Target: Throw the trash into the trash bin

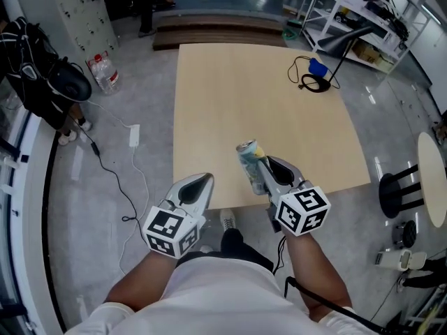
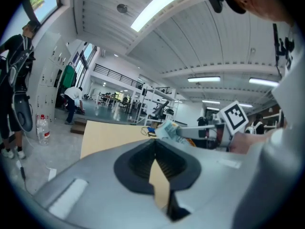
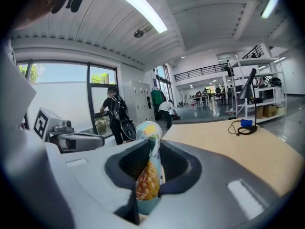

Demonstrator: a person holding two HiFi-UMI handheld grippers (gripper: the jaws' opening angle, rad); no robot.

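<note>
Showing left gripper [image 1: 203, 181] fully closed, jaw tips together, nothing between them, above near edge of table [image 1: 209, 96]. Showing right gripper [image 1: 265, 169] just beside it, clamped at a narrow opening on crushed pineapple-printed can [image 1: 249, 158], can end protruding past jaw tips over table.

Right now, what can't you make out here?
- Trash bin: it appears in none of the three views.
- Can: the right gripper is clamped on it and its jaws cover its sides in the right gripper view. The print is too blurred to read.
- Blue item at the table's far end: too small in the head view to name.
</note>
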